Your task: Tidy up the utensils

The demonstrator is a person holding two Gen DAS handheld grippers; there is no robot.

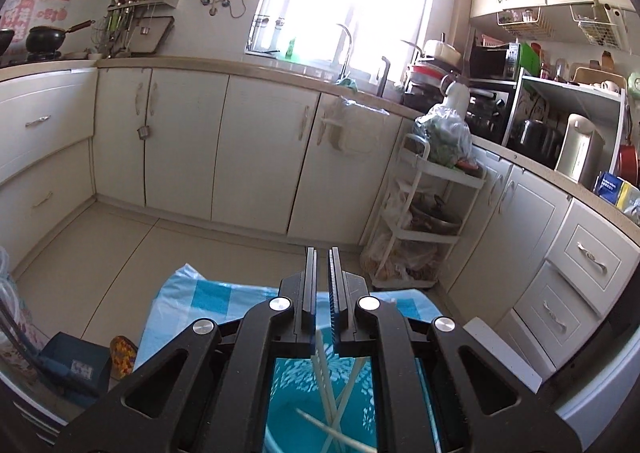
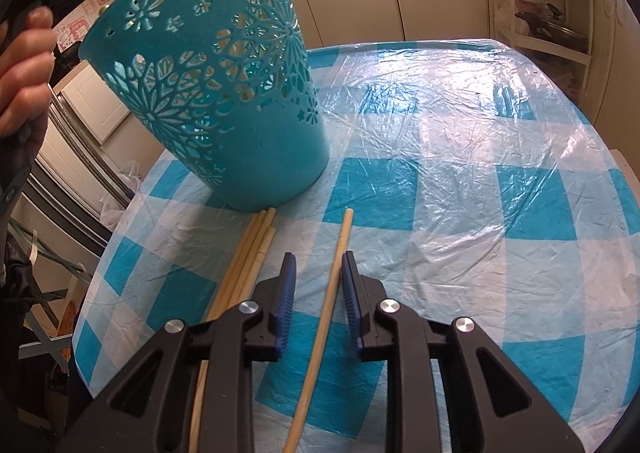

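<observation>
A teal cut-out basket (image 2: 224, 93) stands on the blue-checked tablecloth (image 2: 440, 133). In the left wrist view I look down into the basket (image 1: 288, 393), where several pale chopsticks (image 1: 326, 385) cross. My left gripper (image 1: 322, 251) is shut above it. One chopstick runs up behind the base of the jaws, and whether it is gripped is hidden. My right gripper (image 2: 316, 259) is open low over the cloth. A single chopstick (image 2: 332, 285) lies between its fingers, close to the right one. Several more chopsticks (image 2: 256, 245) lie to the left, their ends against the basket's foot.
A person's hand (image 2: 24, 73) holds a dark handle at the left edge. Cream cabinets (image 1: 256, 157) line the far wall, with a white shelf trolley (image 1: 420, 213) in the corner. A blue box (image 1: 76, 361) sits on the floor to the left of the table.
</observation>
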